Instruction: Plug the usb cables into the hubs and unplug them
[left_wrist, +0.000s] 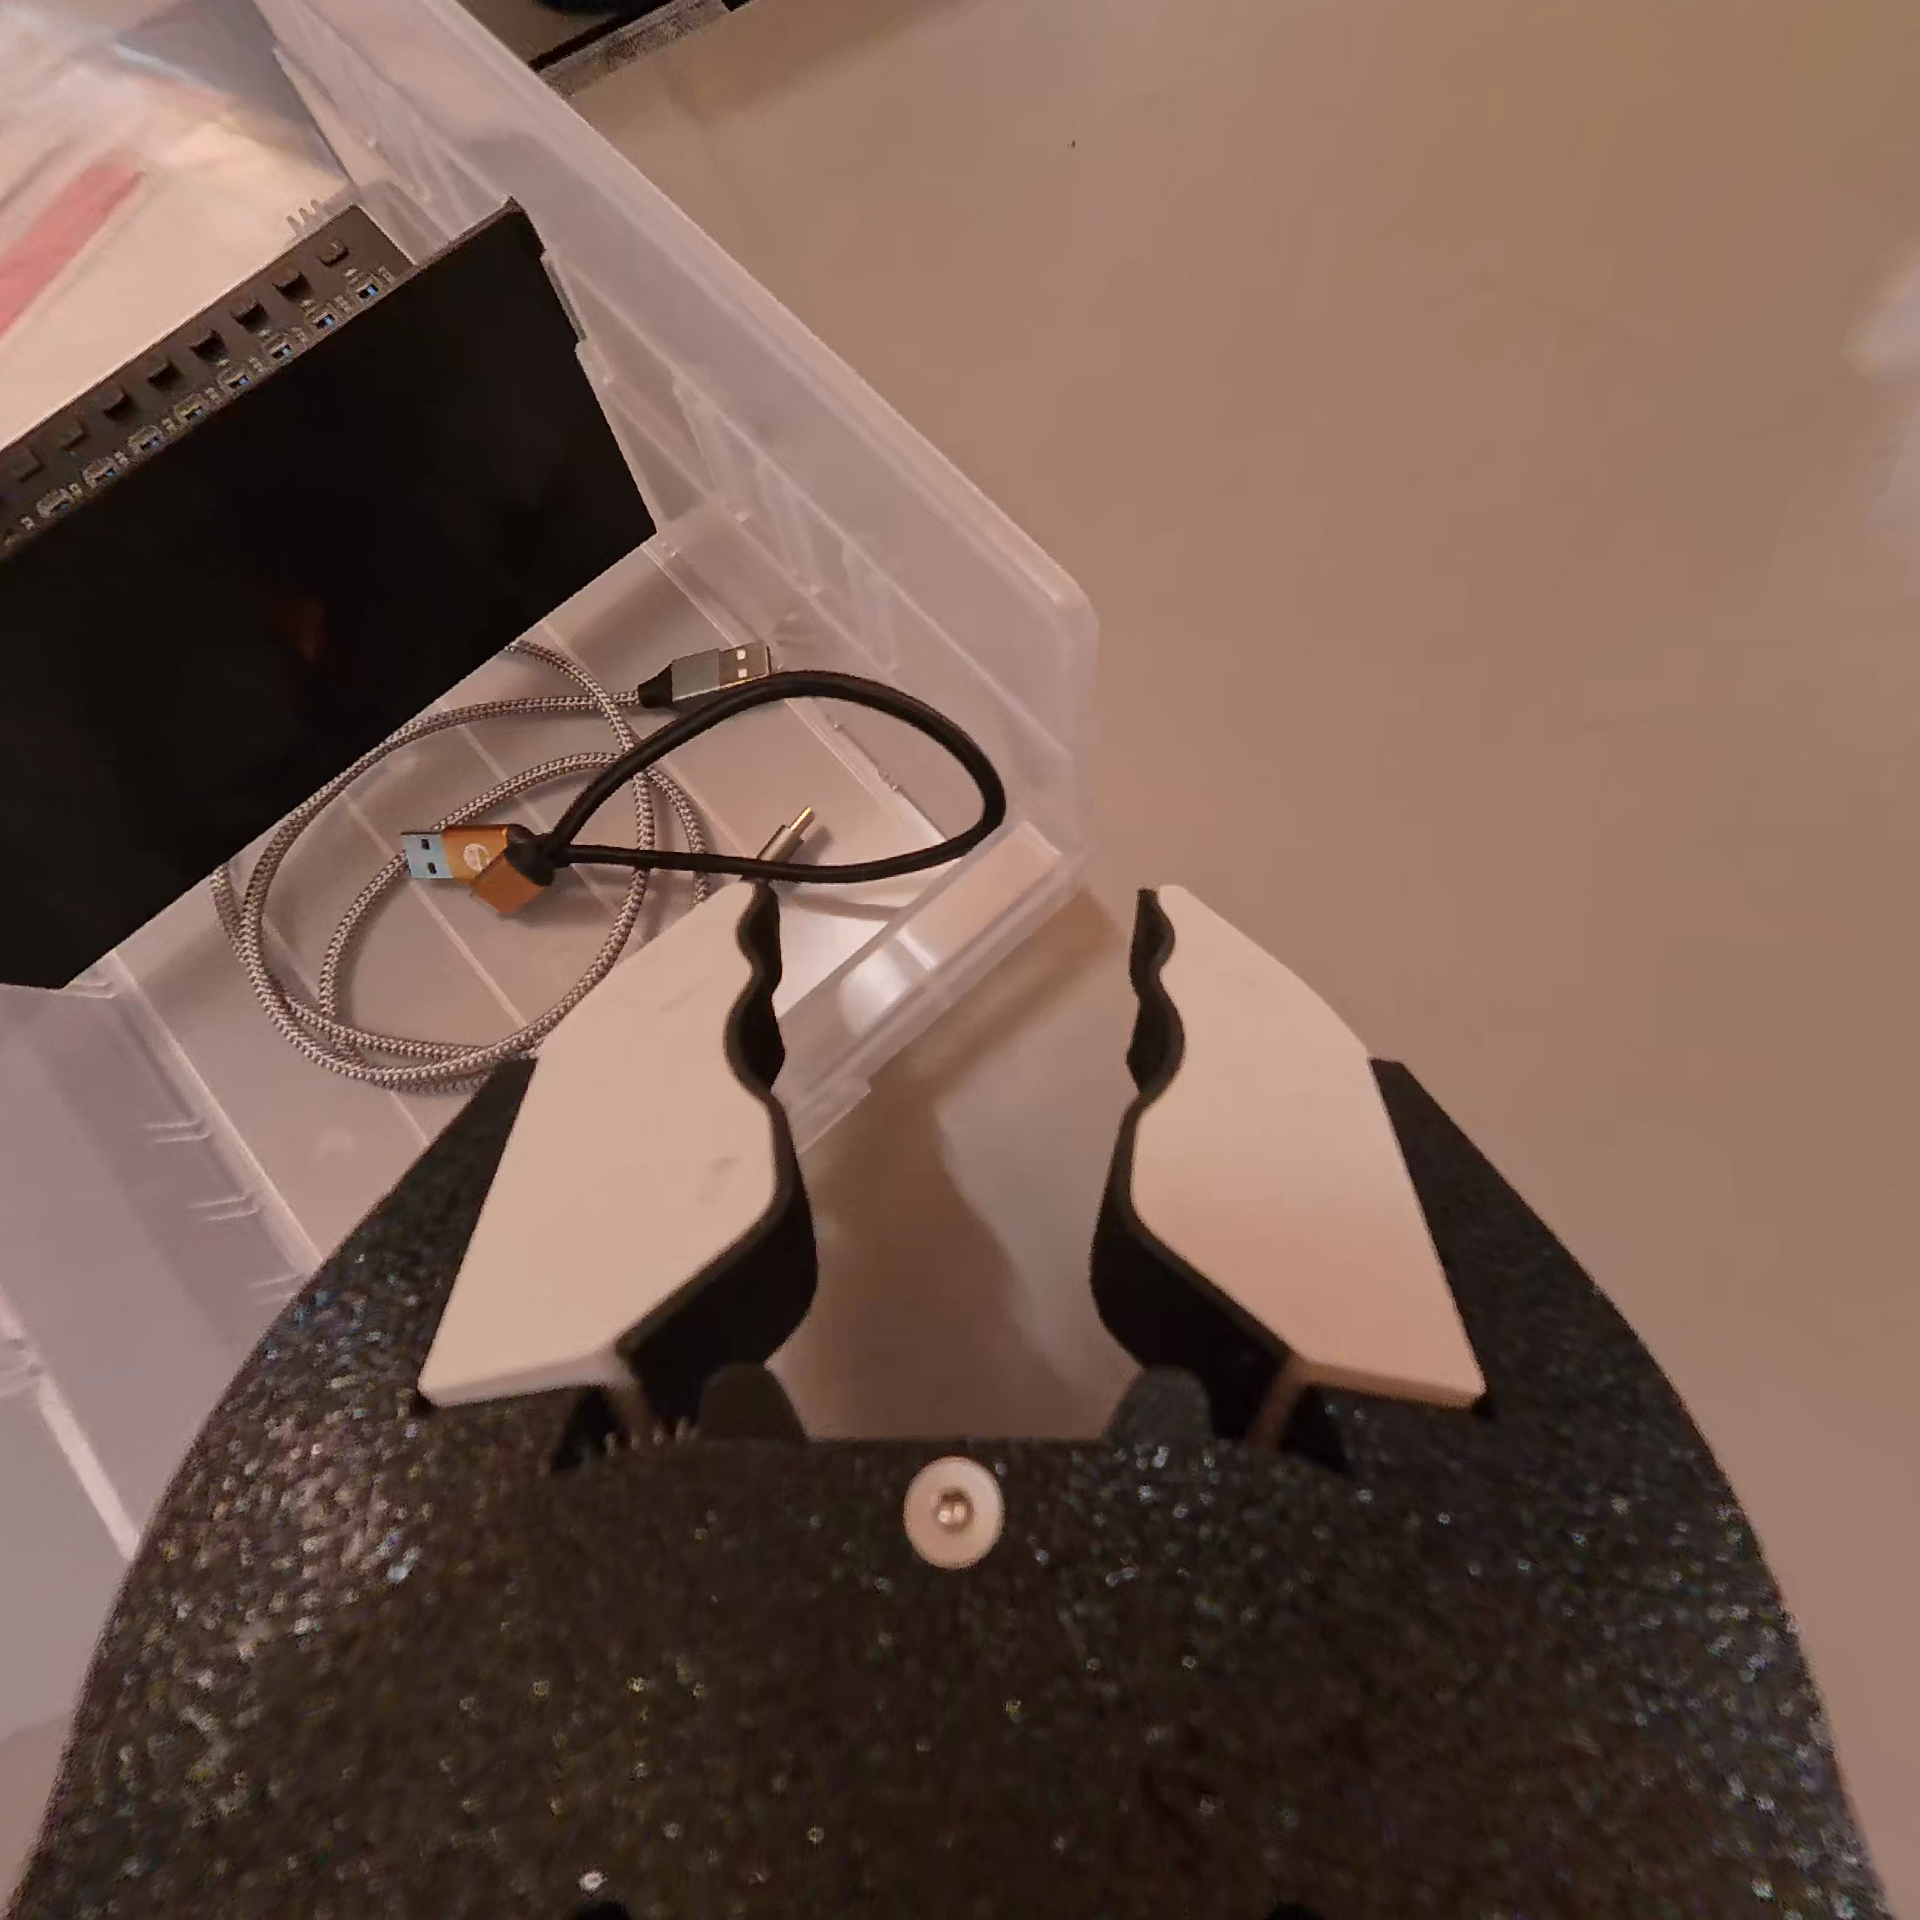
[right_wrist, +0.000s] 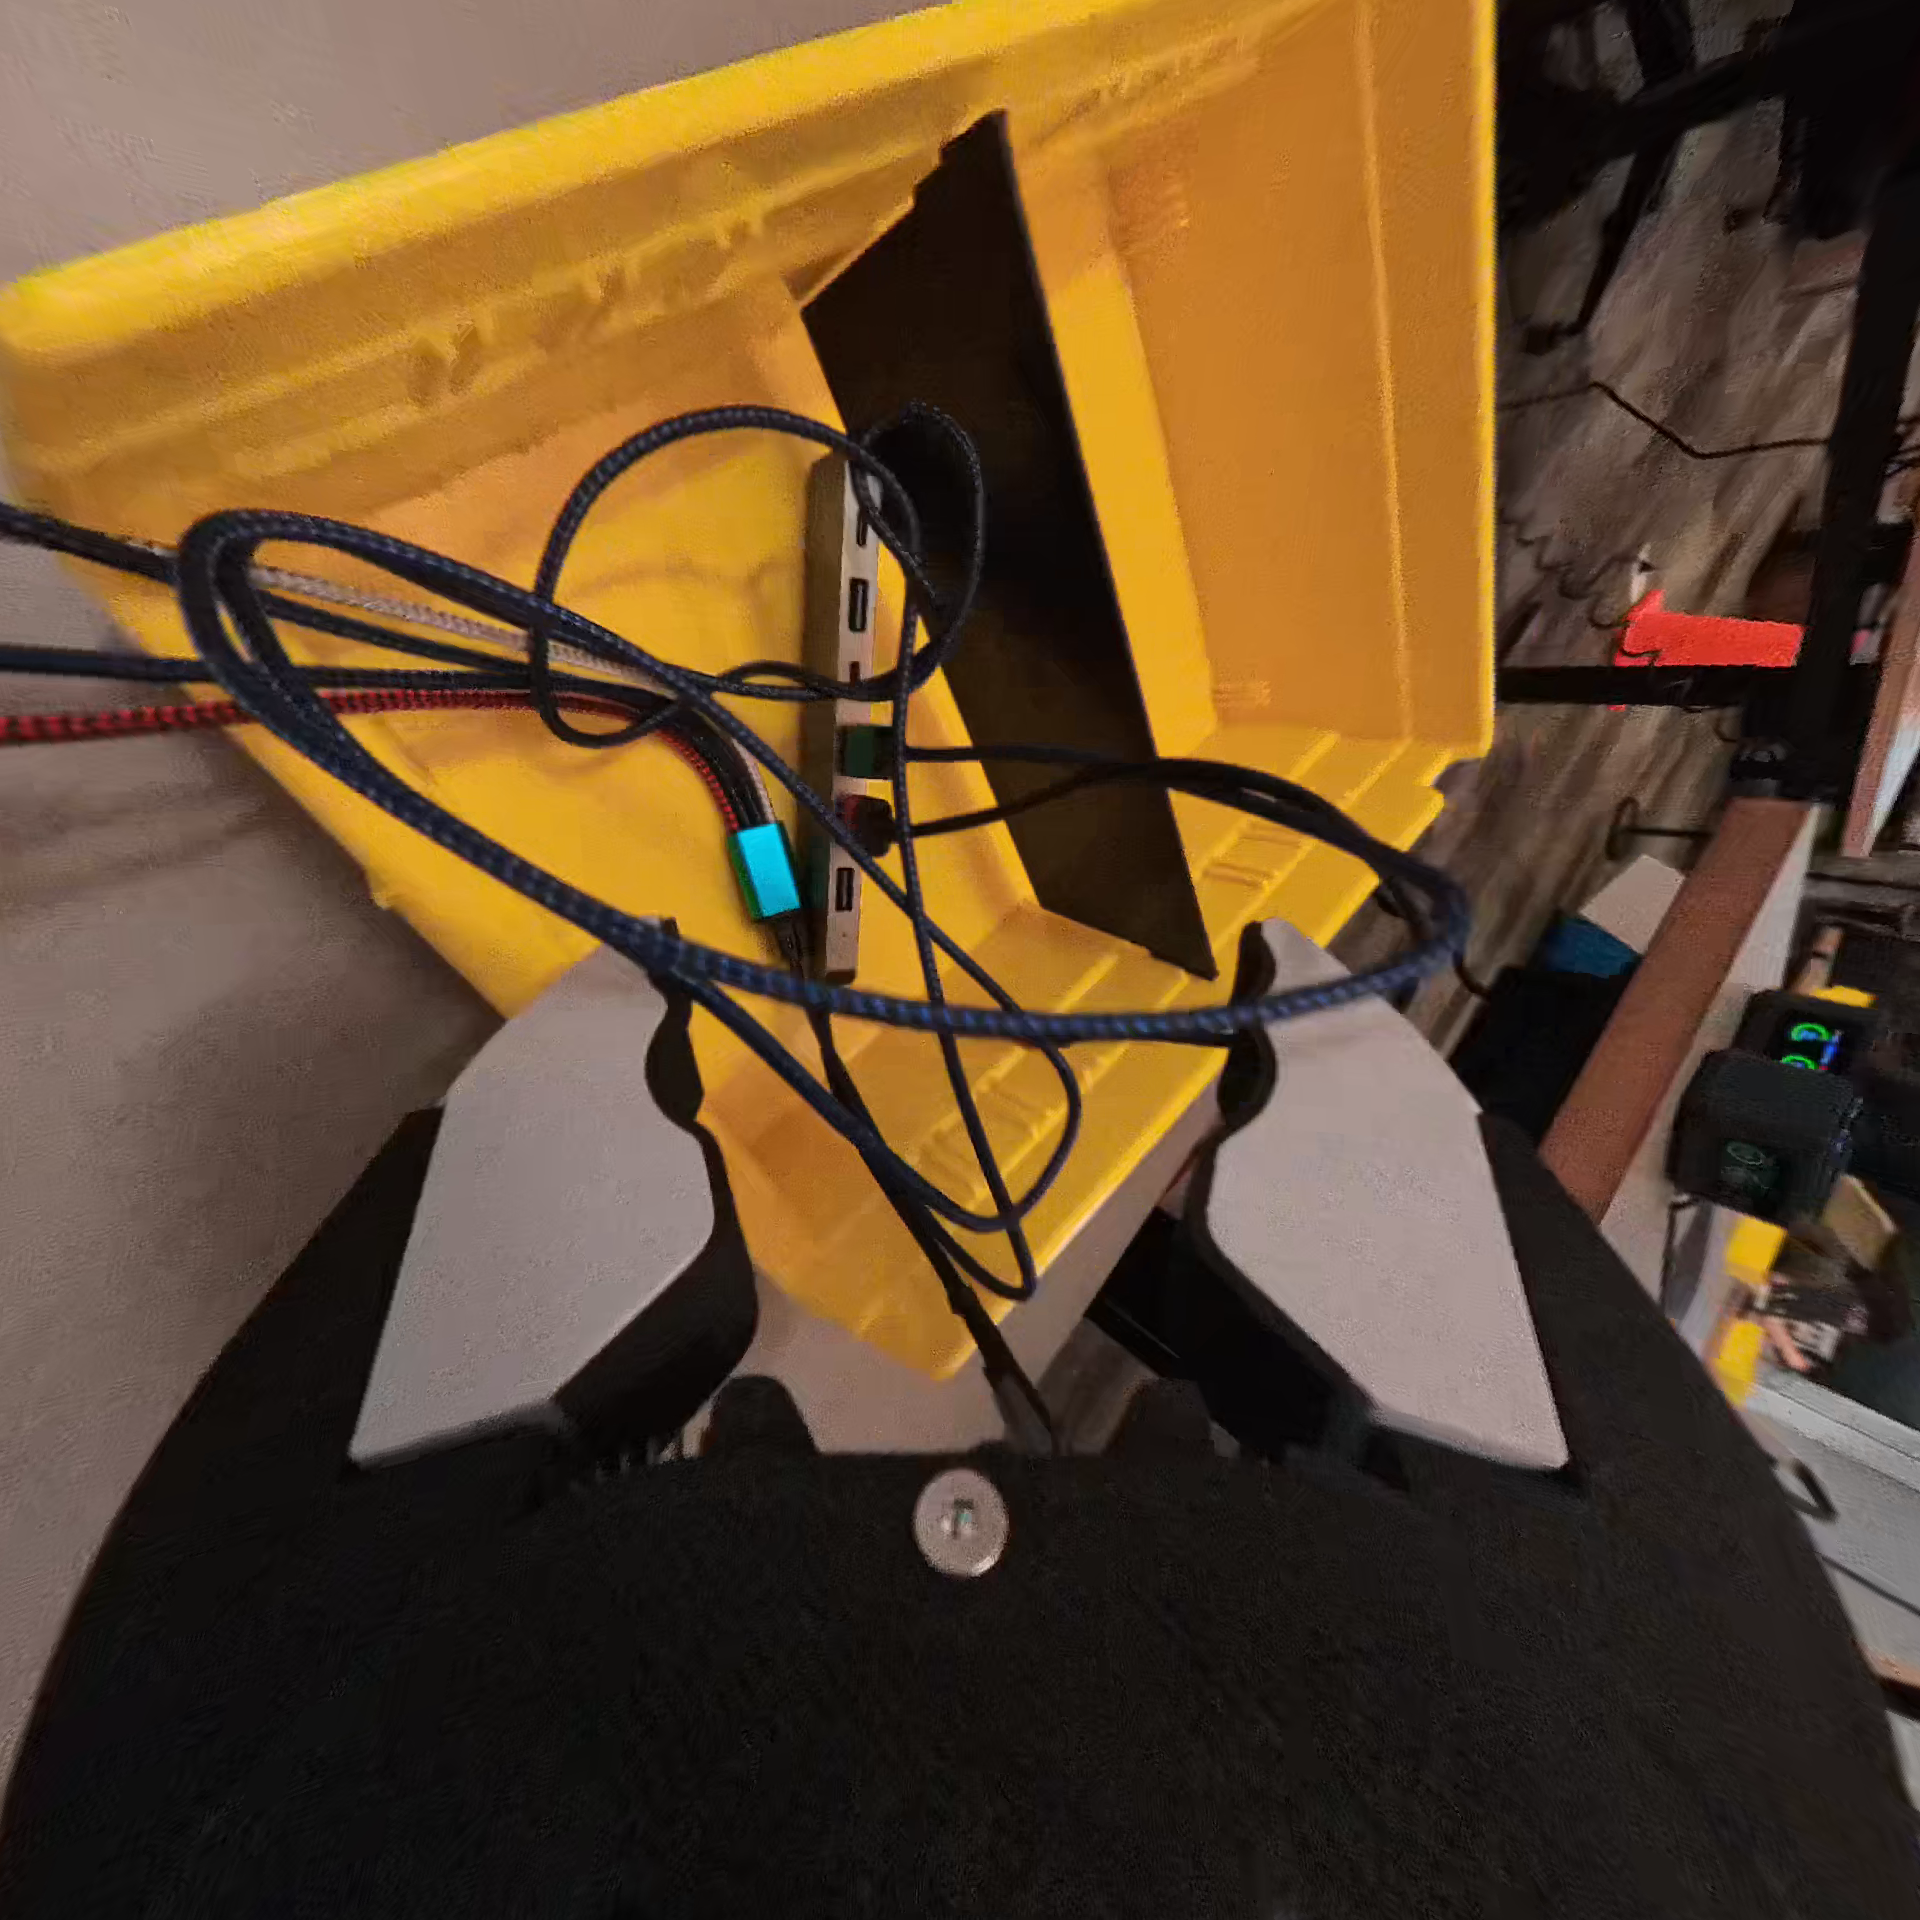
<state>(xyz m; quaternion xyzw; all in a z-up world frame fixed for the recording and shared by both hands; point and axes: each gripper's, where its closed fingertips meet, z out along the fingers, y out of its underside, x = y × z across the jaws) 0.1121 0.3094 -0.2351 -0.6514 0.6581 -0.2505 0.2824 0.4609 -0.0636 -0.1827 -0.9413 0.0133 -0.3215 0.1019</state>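
Both grippers gape, holding nothing.
Left gripper (left_wrist: 954, 904) hovers by the clear bin (left_wrist: 1039, 623) (loose cables (left_wrist: 457, 987) inside); right gripper (right_wrist: 956, 956) faces the grey hub (right_wrist: 836, 717) in the yellow bin (right_wrist: 312, 343).

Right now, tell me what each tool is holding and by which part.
Nothing is held. The left tool is open over the clear bin edge. The right tool is open too; a dark blue braided cable merely runs across its tips, unclamped.
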